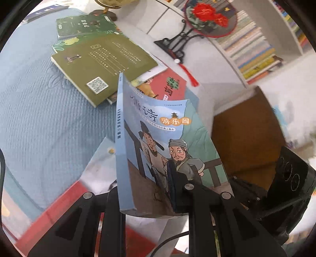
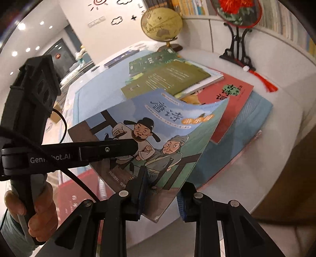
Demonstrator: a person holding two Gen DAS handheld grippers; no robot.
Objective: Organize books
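Observation:
A blue picture book with two cartoon men on its cover is lifted off the table, tilted and slightly bent. My left gripper is shut on its lower edge near the spine. My right gripper is shut on the blue book's lower corner. In the right wrist view one left finger lies across the cover, with a hand on that handle. Below lie an olive green book, a dark green book and a red book, partly overlapped.
The books rest on a light blue mat on a white table. A globe and a round red-flower fan on a black stand stand at the back. Shelves full of books lie behind them. A red and white book lies near me.

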